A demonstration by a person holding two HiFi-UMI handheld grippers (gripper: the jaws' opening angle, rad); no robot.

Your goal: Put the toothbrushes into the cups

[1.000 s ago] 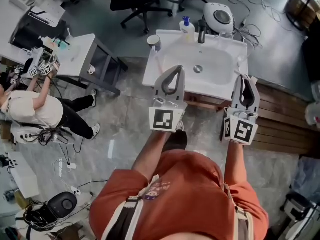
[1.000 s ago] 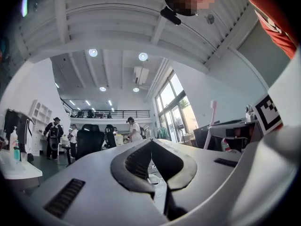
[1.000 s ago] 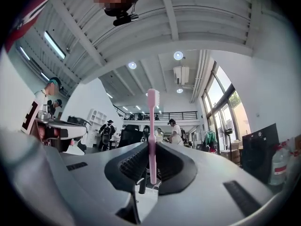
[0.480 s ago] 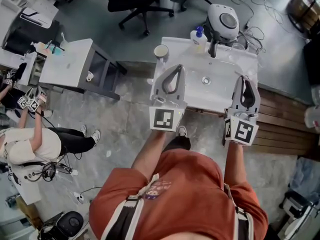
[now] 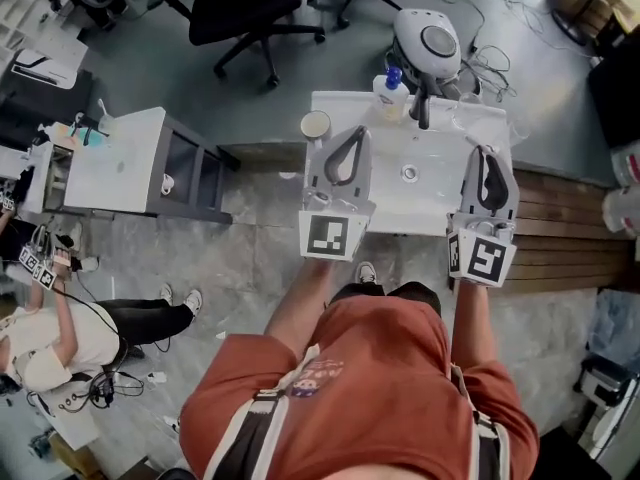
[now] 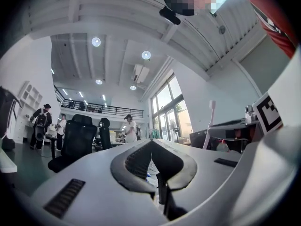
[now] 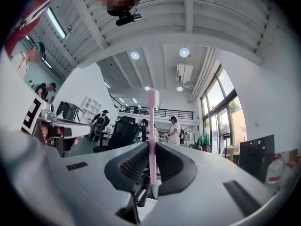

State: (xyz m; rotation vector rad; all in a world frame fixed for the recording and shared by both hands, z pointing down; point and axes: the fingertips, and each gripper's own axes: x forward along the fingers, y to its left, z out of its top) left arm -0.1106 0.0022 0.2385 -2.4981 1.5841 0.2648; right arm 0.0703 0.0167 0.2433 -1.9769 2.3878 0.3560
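In the right gripper view a pink toothbrush stands upright, and my right gripper is shut on its handle. That same brush shows as a thin pale stick at the right of the left gripper view. My left gripper is shut, its tips touching with nothing between them. In the head view both grippers, left and right, hover side by side over the white sink. A pale cup stands on the sink's far left corner, just beyond the left gripper.
A soap bottle with a blue pump and a dark faucet stand at the sink's back edge. Behind it sits a round white machine with cables. A white side table and a seated person are at the left, wooden planks at the right.
I have walked towards the sink: it has slid down the picture and now lies under both grippers. The grippers keep the same pose, side by side. The seated person has dropped towards the lower left.
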